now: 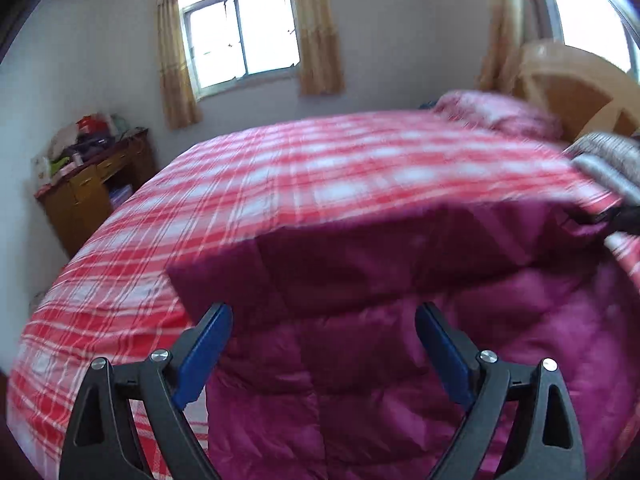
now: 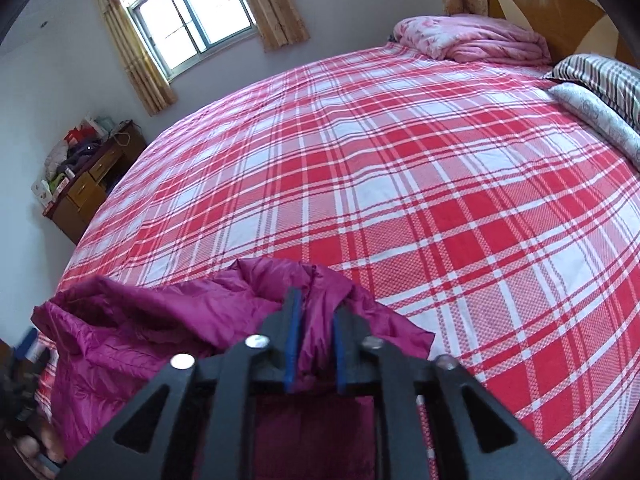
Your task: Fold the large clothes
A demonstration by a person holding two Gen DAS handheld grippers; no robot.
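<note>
Left wrist view: left claw gapes apart over the magenta jacket on the bed; right claw is clamped on jacket fabric at twelve o'clock.

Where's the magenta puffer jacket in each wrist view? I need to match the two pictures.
Left wrist: the magenta jacket fills the lower centre and right, beneath the open left gripper.
Right wrist: jacket at bottom left and centre, a fold clamped in the right gripper.
Shared landmark: the curtained window beyond the plaid bed.
</note>
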